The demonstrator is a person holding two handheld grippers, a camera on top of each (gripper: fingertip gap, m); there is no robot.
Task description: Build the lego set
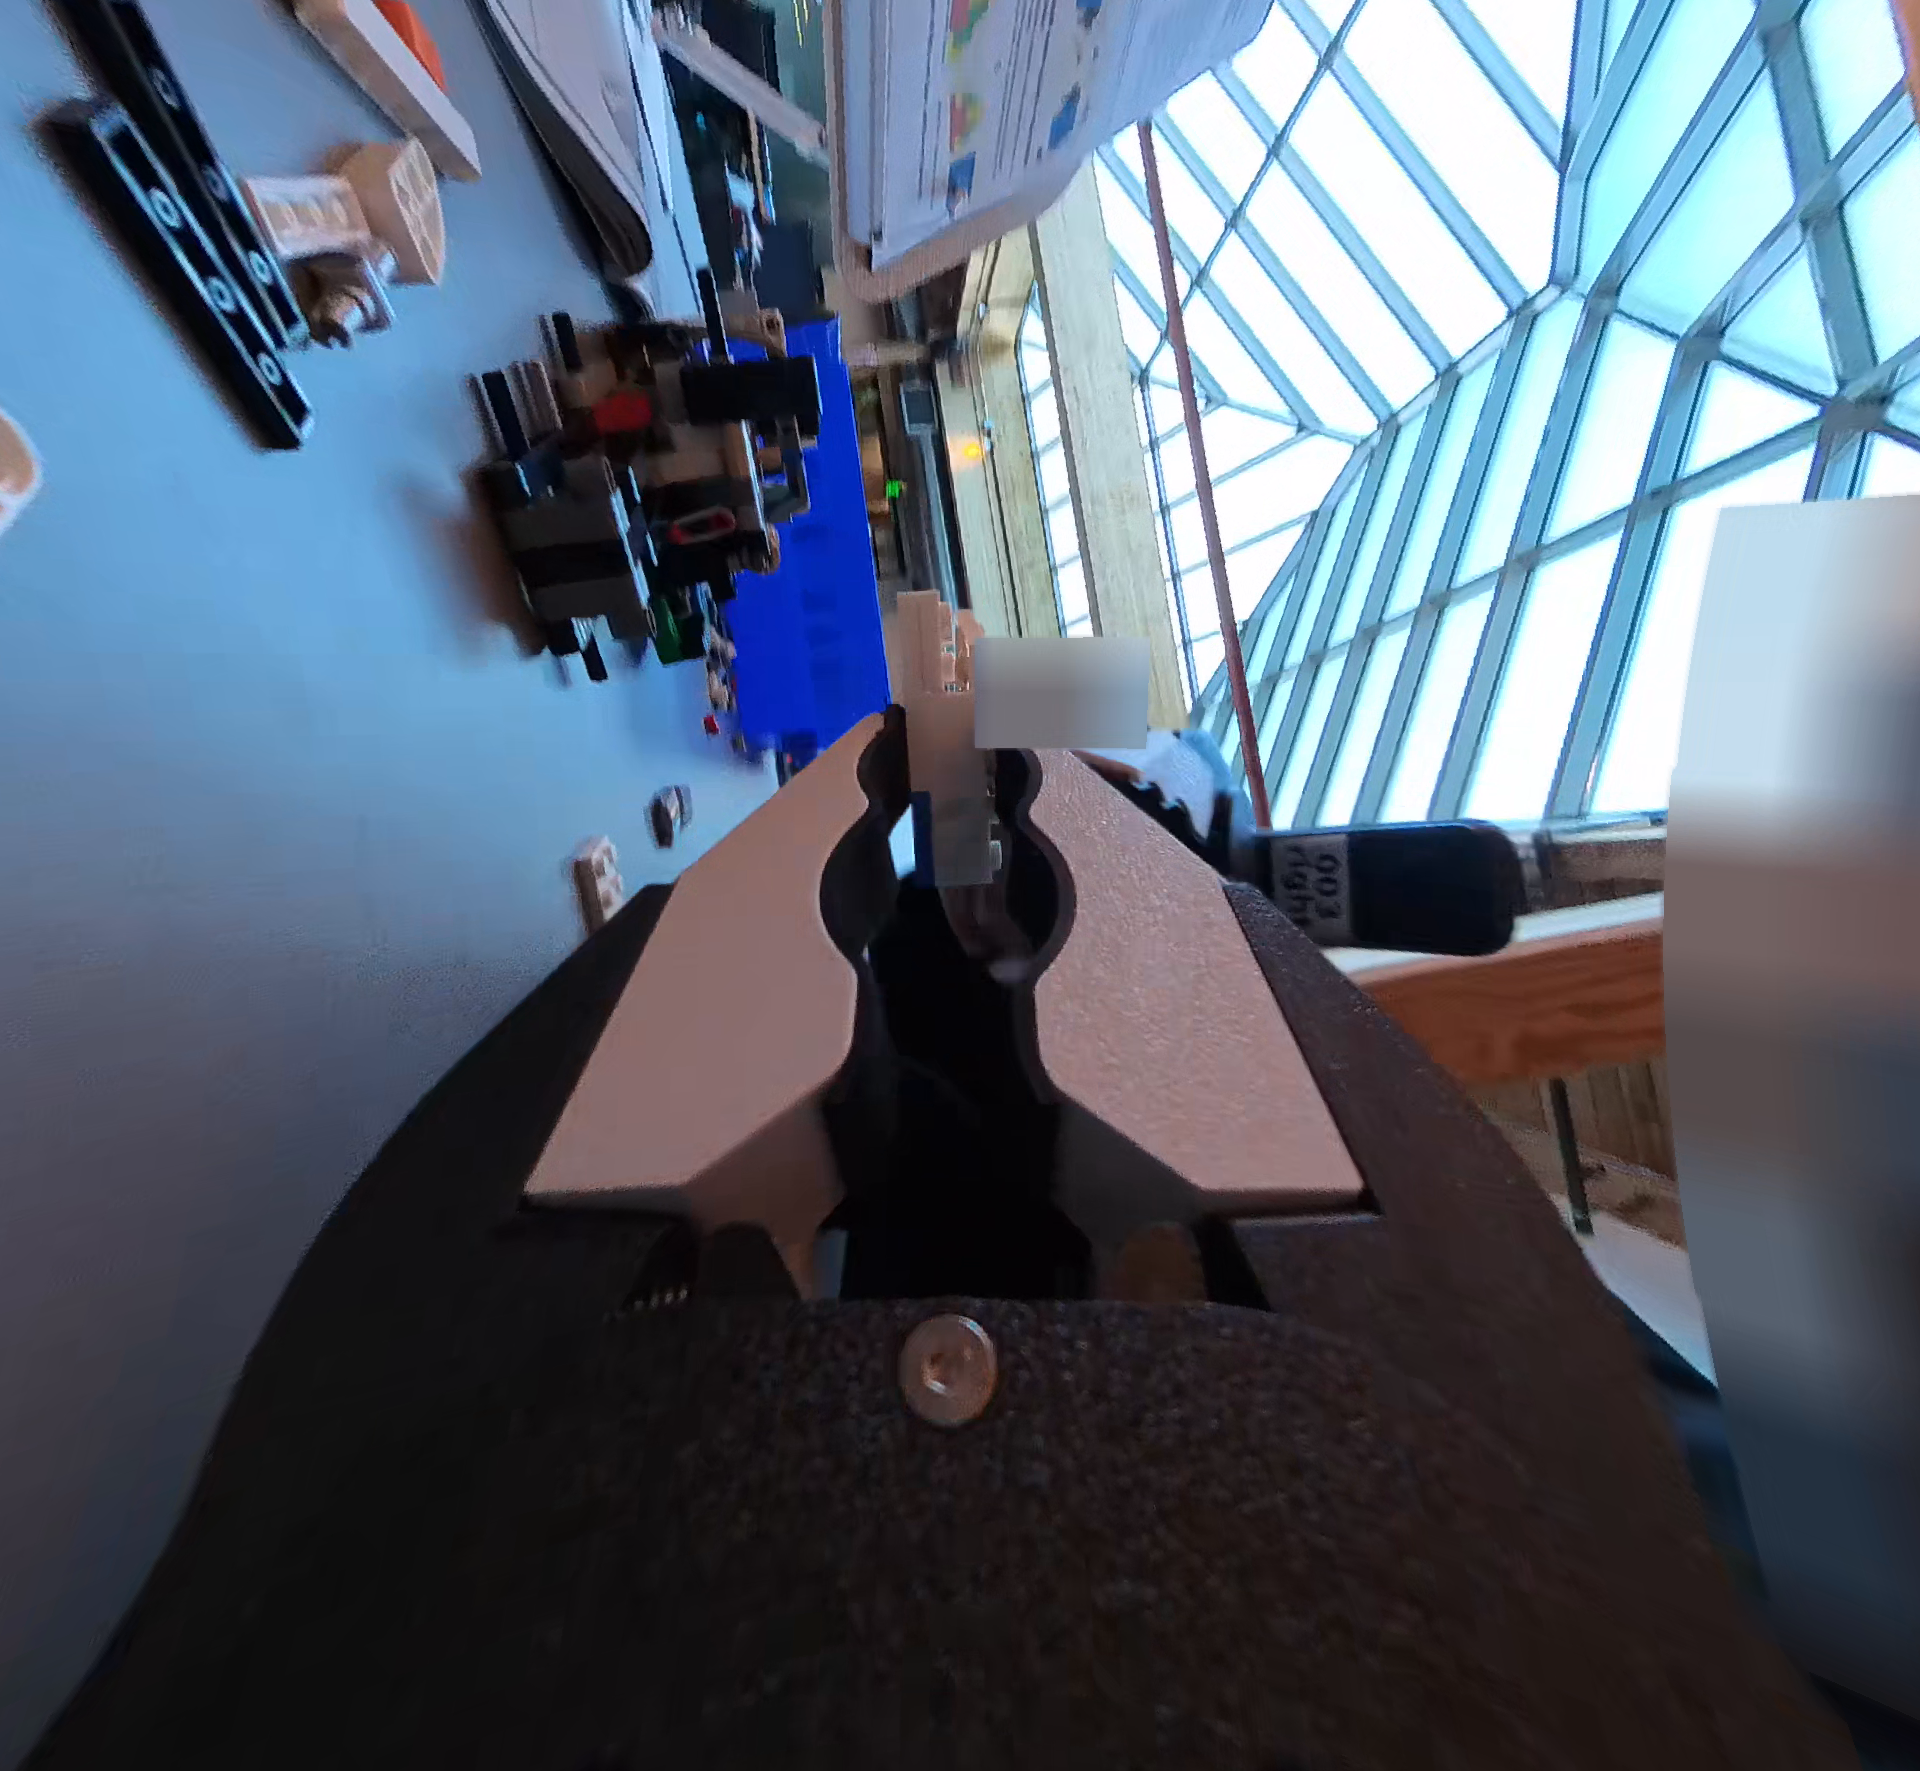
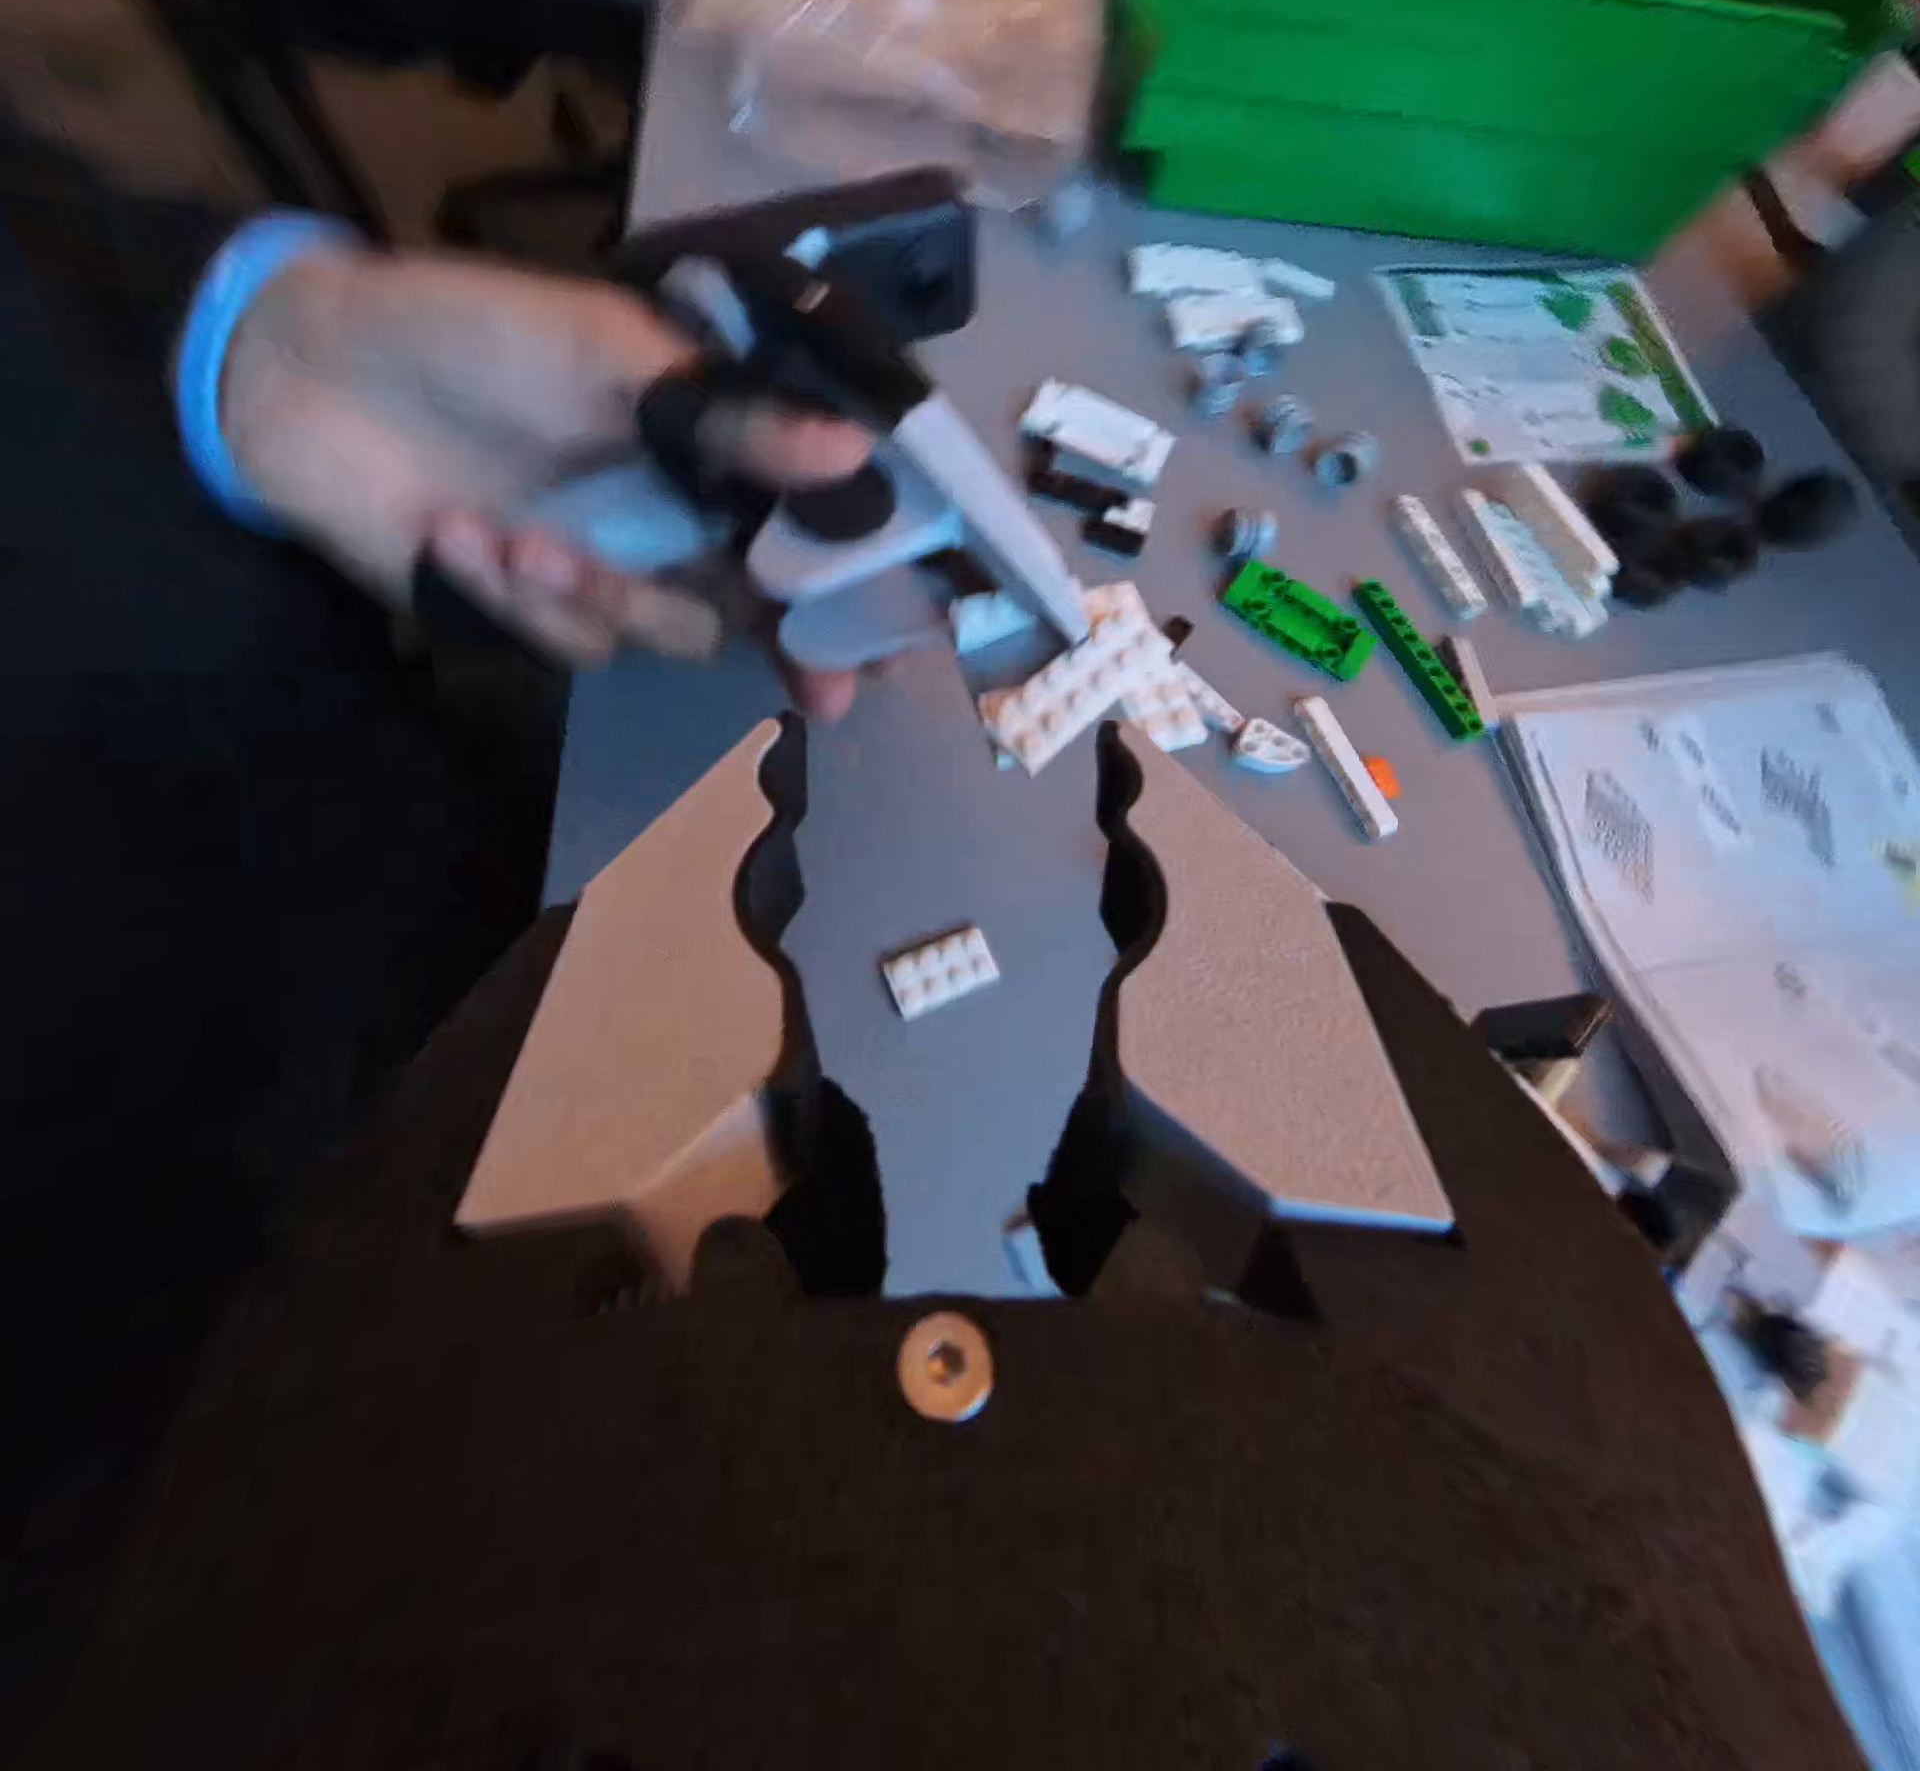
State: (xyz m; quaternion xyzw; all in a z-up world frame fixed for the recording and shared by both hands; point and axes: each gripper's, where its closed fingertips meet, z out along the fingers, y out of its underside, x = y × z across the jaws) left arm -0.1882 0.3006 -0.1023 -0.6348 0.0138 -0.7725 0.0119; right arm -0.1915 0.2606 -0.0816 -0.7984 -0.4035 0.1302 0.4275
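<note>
My left gripper (image 1: 940,755) is shut on a white lego plate assembly (image 1: 940,682) with a small blue piece on it, held in the air. In the right wrist view, a hand (image 2: 416,412) holds that left gripper (image 2: 1070,630) over the grey table (image 2: 1455,869), with the white plates (image 2: 1091,682) at its tips. My right gripper (image 2: 943,734) is open and empty above the table. A small white plate (image 2: 940,968) lies on the table and shows between its fingers.
Green bricks (image 2: 1299,604), white beams (image 2: 1351,765), grey wheel hubs (image 2: 1340,459) and black tyres (image 2: 1704,506) are scattered on the table. A green box (image 2: 1455,59) and booklets (image 2: 1538,360) stand behind. A dark lego model (image 1: 623,495) and blue box (image 1: 800,558) show in the left wrist view. My right fingertips sit around 5 cm from my left ones.
</note>
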